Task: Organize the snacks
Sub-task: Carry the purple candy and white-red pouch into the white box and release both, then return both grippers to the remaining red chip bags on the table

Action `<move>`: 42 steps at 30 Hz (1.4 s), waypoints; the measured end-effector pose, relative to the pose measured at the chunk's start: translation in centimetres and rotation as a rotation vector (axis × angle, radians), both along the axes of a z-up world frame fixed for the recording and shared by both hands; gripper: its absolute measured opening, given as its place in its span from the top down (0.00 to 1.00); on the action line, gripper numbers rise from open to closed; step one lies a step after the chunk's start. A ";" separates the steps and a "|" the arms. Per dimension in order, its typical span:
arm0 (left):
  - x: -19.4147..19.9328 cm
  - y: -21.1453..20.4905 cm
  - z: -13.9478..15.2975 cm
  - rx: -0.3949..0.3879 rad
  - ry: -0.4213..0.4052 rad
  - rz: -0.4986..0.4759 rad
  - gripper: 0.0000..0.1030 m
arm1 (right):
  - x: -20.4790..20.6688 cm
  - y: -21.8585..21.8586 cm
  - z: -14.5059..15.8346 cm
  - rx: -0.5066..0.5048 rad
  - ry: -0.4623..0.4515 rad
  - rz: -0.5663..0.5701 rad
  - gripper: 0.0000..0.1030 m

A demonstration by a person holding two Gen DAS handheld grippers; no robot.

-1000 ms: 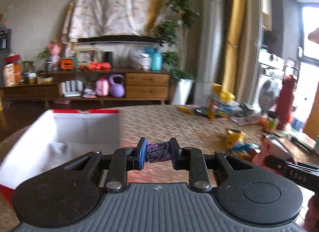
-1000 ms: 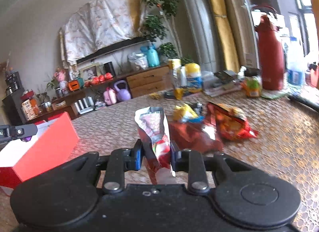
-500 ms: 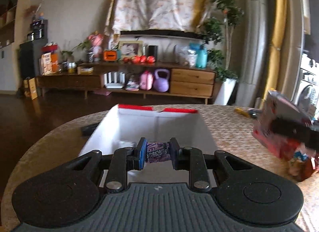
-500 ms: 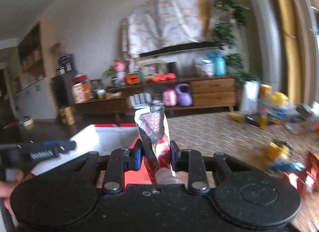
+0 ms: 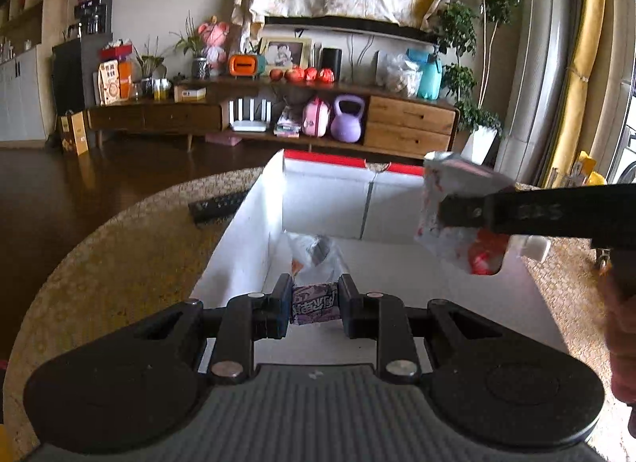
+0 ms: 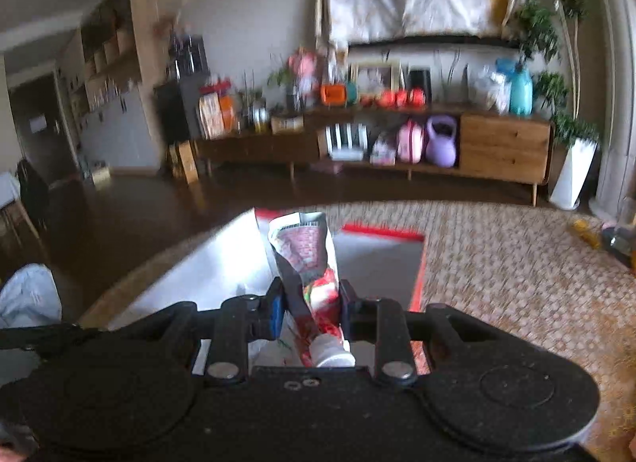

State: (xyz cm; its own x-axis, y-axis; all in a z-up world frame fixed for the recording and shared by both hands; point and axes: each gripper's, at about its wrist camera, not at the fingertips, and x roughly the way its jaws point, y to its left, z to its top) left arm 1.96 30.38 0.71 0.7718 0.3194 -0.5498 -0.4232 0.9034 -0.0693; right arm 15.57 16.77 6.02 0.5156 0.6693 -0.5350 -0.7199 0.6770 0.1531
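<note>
The left hand-held gripper (image 5: pixel 313 305) is clamping a small purple snack packet (image 5: pixel 315 304) between its pads and is hanging over the near end of the open white box (image 5: pixel 254 223), which is standing on the woven worktop (image 5: pixel 119 247). Seen from this gripper, the box interior is lying directly ahead at 12 o'clock and below, with its long axis running away along the pointing line; a clear-wrapped snack (image 5: pixel 316 255) is already lying on the box floor just beyond the packet. The right hand-held gripper (image 6: pixel 311 309) is clenched on a red-and-white snack pouch (image 6: pixel 308 259), held upright with its cap end toward the camera, and is entering the left view at 3 o'clock above the box's right wall. In the right wrist view the box opening is sitting at 12 o'clock, close beneath the pouch. The left gripper is judged nearer to a release point, being already over the cavity. Compared with one second ago, both grippers have swung from the scattered snacks toward the box, which now fills the centre of each view; both grips are unchanged.
</note>
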 end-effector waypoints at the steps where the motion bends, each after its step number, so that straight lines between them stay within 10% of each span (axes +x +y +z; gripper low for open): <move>1: 0.2 0.1 -0.1 -0.004 0.006 -0.002 0.77 | 0.1 0.5 -0.4 -0.017 0.008 0.001 0.75; 17: 1.2 0.5 -1.6 -0.030 0.038 -0.013 0.76 | 0.1 2.1 -2.4 -0.136 0.017 -0.008 0.74; 22: 1.2 0.3 -1.3 -0.022 0.041 -0.001 0.68 | 0.0 2.1 -2.1 -0.142 -0.008 -0.008 0.73; 30: 0.7 -1.4 -0.1 0.023 0.009 -0.004 0.22 | -0.7 -0.3 -0.8 -0.089 -0.018 -0.029 0.71; 42: -0.7 -4.5 1.9 0.043 -0.053 -0.009 0.21 | -3.8 -8.6 2.4 0.038 -0.145 -0.121 0.64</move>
State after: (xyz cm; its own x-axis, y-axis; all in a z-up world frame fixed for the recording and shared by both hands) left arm 1.22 25.88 2.64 0.8022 0.3350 -0.4943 -0.4122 0.9096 -0.0526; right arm 11.74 8.20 8.43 0.6634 0.6161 -0.4247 -0.6499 0.7557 0.0811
